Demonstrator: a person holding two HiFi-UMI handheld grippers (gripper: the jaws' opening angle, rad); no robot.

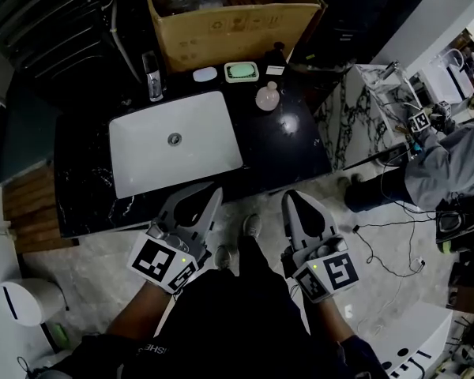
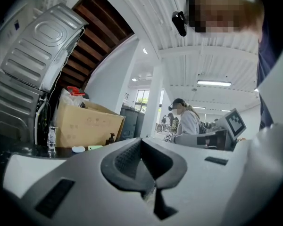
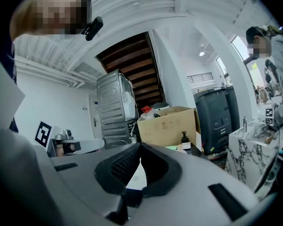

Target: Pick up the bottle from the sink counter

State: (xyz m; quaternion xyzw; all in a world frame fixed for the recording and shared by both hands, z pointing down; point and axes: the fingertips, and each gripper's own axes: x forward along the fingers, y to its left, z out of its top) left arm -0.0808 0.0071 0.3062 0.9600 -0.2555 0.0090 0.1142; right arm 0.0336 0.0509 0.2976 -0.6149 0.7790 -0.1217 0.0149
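A small pale pink bottle stands on the black sink counter, right of the white basin. A dark pump bottle stands farther back by the cardboard box and also shows in the right gripper view. Both grippers hover over the floor in front of the counter, pointing at it and well short of the pink bottle. My left gripper is shut with nothing between its jaws. My right gripper is shut and empty too.
A big cardboard box stands at the counter's back. In front of it are a faucet, a white soap and a green dish. A marble side table and a seated person are at the right. Cables lie on the floor.
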